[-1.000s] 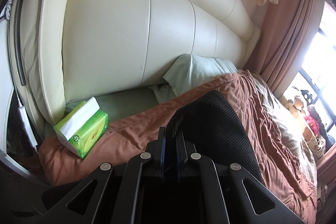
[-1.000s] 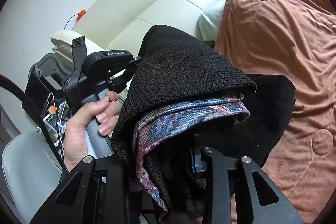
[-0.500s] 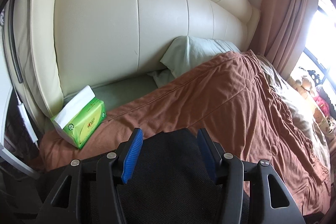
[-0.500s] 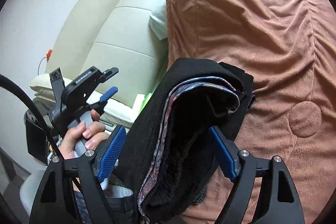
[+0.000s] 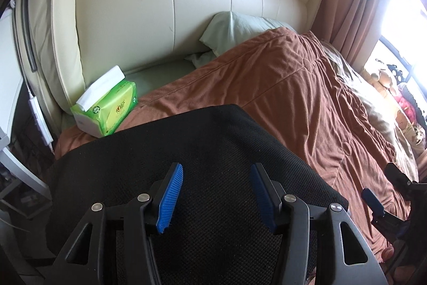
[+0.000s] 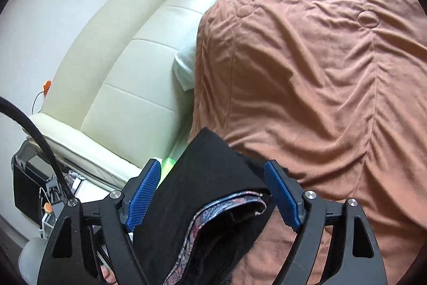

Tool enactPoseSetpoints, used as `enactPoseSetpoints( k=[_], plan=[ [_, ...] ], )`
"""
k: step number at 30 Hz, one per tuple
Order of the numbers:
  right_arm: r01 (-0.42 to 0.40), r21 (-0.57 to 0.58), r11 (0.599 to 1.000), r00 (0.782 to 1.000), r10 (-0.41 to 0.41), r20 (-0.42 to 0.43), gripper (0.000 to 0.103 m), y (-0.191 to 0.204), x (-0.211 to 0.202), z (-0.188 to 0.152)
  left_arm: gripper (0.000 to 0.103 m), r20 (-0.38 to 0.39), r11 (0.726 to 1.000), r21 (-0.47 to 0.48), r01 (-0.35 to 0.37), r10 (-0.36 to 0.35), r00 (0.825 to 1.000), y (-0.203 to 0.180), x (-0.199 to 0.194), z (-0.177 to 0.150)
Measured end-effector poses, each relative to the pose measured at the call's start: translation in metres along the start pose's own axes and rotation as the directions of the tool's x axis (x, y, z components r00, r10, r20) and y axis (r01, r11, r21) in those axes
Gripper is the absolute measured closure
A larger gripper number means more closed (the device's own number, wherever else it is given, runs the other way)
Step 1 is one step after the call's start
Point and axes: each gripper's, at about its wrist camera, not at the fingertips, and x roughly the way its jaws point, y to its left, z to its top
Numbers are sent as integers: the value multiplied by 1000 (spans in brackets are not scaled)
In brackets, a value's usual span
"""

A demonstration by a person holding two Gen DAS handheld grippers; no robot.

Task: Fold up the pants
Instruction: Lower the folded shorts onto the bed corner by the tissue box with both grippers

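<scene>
A: Where are the folded black knit pants (image 5: 202, 151) w/ the patterned lining?
B: Flat on the rust-brown quilted bedspread (image 5: 280, 87), near the bed's edge, just beside the green tissue pack (image 5: 106, 108) by the cream leather headboard (image 5: 149, 4).
A: Left tongs (image 5: 216, 191)?
B: Open above the black cloth; blue pads (image 5: 170, 196) apart, not pinching.
A: Right tongs (image 6: 213, 194)?
B: Also wide open. Folded edge sits btwn the pads, lining showing, no squeeze on it.

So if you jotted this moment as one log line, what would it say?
step: fold released | left tongs: open over pants | right tongs: open, not pressing the folded edge | pants: folded on brown bedspread
</scene>
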Motion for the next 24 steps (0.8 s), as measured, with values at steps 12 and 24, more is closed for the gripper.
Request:
enactPoseSetpoints(
  k=[12, 24],
  plan=[
    [-150, 35, 988, 969, 154, -191, 24, 21, 5, -48, 47, -31, 1000, 17, -1, 2, 1000, 0, -6, -36],
    [-115, 45, 992, 969, 122, -214, 24, 0, 64, -26, 48, -79, 1000, -11, -6, 5, 997, 11, 8, -56]
  ],
)
